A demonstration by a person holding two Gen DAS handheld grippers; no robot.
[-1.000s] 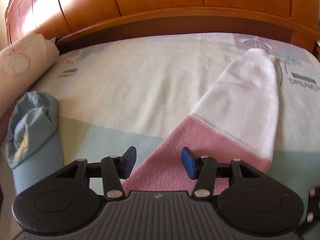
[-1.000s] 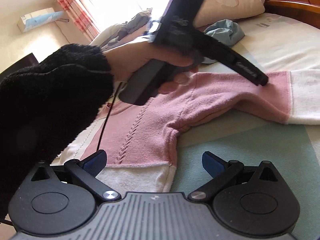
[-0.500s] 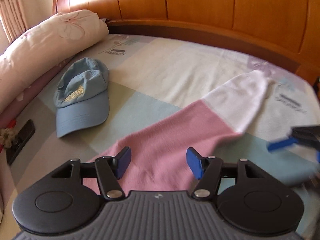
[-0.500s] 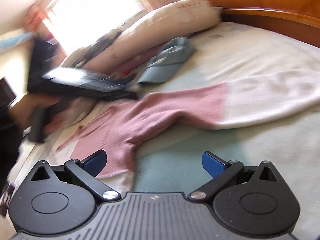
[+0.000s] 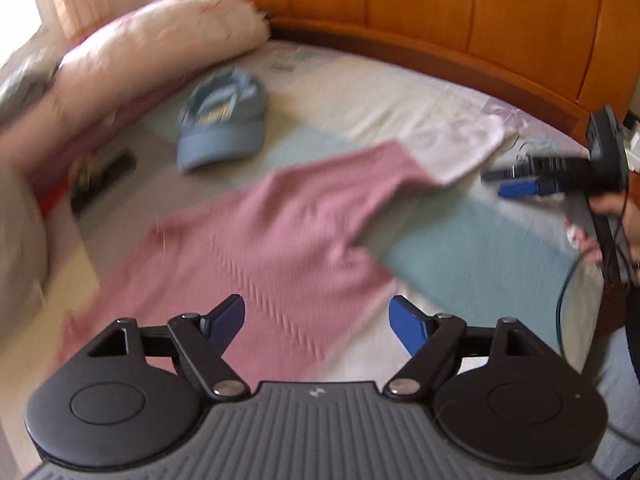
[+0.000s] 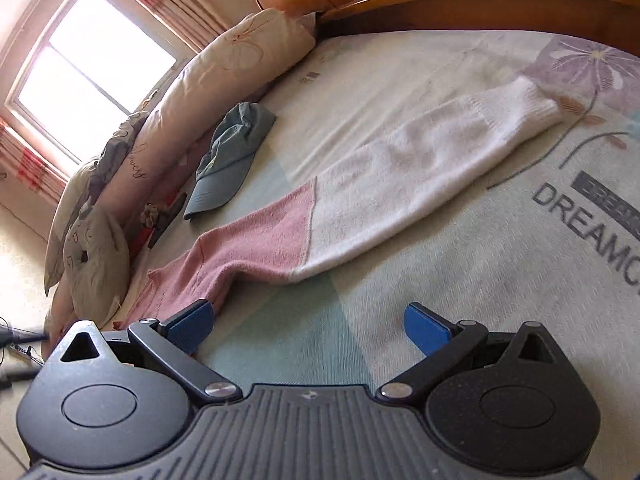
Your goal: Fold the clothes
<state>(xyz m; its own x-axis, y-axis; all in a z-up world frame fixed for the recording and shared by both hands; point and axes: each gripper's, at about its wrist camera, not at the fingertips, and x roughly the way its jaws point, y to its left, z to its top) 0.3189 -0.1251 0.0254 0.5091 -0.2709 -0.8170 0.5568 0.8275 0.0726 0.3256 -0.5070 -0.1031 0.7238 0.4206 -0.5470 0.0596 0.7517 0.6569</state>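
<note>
A pink sweater [image 5: 280,232] with a white-ended sleeve [image 6: 420,176] lies spread flat on the bed. My left gripper [image 5: 316,314] hovers above the sweater's pink body, its jaws opening with nothing between them. In the left wrist view my right gripper [image 5: 516,184] shows at the right edge, held by a hand, near the sleeve's white end. In its own view my right gripper [image 6: 308,322] stands open and empty over the bedsheet, below the sleeve; its left fingertip [image 6: 192,322] is close to the pink cloth.
A blue cap [image 5: 222,128] lies on the sheet beyond the sweater. Long pillows [image 6: 224,84] and a cat-face cushion [image 6: 96,256] line the bed's left side. A wooden headboard [image 5: 460,12] runs behind. A window [image 6: 84,68] is at far left.
My left gripper pulled back and up off the sleeve to over the sweater's body, and its jaws widened. My right gripper swung right; the sleeve's white end now fills its view.
</note>
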